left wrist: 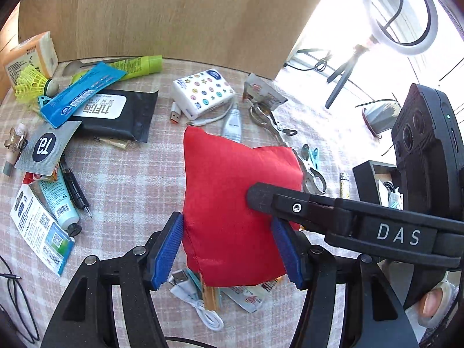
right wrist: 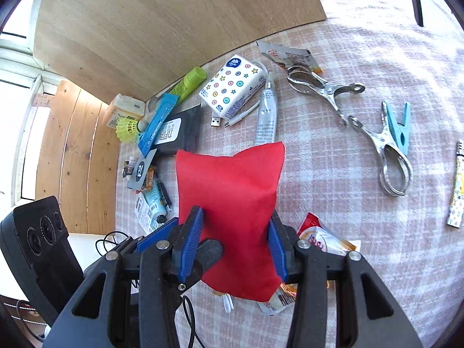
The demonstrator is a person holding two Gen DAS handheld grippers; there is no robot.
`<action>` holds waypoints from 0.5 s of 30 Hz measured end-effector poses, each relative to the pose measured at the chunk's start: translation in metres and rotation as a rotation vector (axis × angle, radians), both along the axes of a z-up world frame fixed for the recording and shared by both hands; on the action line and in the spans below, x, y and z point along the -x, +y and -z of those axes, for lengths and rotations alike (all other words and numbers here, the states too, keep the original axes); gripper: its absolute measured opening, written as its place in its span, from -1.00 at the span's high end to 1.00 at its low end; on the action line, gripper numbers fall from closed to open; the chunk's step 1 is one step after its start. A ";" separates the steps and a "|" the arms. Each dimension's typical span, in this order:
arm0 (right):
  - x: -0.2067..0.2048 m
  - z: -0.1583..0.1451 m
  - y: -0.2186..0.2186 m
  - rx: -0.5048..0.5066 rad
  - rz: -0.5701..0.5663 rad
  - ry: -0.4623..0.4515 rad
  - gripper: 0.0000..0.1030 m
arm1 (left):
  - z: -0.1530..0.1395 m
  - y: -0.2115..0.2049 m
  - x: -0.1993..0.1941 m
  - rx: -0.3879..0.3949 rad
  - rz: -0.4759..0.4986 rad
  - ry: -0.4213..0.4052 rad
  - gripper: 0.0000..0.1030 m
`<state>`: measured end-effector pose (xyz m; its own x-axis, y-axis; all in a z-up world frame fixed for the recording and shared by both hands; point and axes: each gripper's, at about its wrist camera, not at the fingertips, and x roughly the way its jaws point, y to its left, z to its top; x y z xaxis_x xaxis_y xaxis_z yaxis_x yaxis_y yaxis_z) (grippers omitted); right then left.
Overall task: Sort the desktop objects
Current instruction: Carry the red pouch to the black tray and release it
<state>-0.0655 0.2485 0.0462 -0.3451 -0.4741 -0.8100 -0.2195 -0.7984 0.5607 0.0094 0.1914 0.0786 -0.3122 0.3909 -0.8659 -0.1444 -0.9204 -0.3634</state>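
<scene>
A: Near the front edge of the bench (right wrist: 362, 150), what is the status of each hand-held unit?

B: The left gripper (left wrist: 229, 246) has its blue pads (left wrist: 168, 249) set against both sides of the red pouch (left wrist: 235, 203), clamping it. The right gripper (right wrist: 236, 240) has its own blue pads (right wrist: 188, 243) pressed on the same red pouch (right wrist: 229, 203) from the two sides. In the left wrist view, one finger of the right gripper (left wrist: 261, 198) lies across the pouch face.

A: Location of the pouch?

B: Held between both units, standing over the checked cloth at the bench's front middle. Beneath its lower edge lie a white USB cable (left wrist: 197, 301) and a snack sachet (right wrist: 324, 237).

A: Items beyond it?

B: Behind the pouch: a clear tube (right wrist: 266, 116) and a white pack with coloured dots (right wrist: 232, 87), toward the back edge by the wooden panel (right wrist: 174, 23). Toward the right edge: two metal clips (right wrist: 391, 156) and a pale blue peg (right wrist: 401, 130) beside the nearer clip. Toward the left edge: a black wipes pack (left wrist: 116, 113), a blue sachet (left wrist: 81, 92), a green tube (left wrist: 139, 65), a yellow shuttlecock (left wrist: 32, 84) and a black pen (left wrist: 75, 188).
</scene>
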 end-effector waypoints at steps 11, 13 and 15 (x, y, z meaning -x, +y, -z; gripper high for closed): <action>-0.074 -0.052 0.087 -0.028 0.103 0.098 0.16 | -0.038 0.045 0.041 -0.023 0.123 0.069 -0.15; -0.091 -0.057 0.111 -0.037 0.133 0.105 0.16 | -0.046 0.075 0.032 -0.029 0.157 0.073 -0.15; -0.110 -0.061 0.139 -0.035 0.174 0.106 0.16 | -0.047 0.103 0.029 -0.035 0.203 0.081 -0.15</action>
<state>0.0449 0.3871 0.1075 -0.5031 -0.3725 -0.7798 -0.2969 -0.7729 0.5608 -0.0200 0.2941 0.1255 -0.2918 0.4822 -0.8260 -0.3551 -0.8565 -0.3746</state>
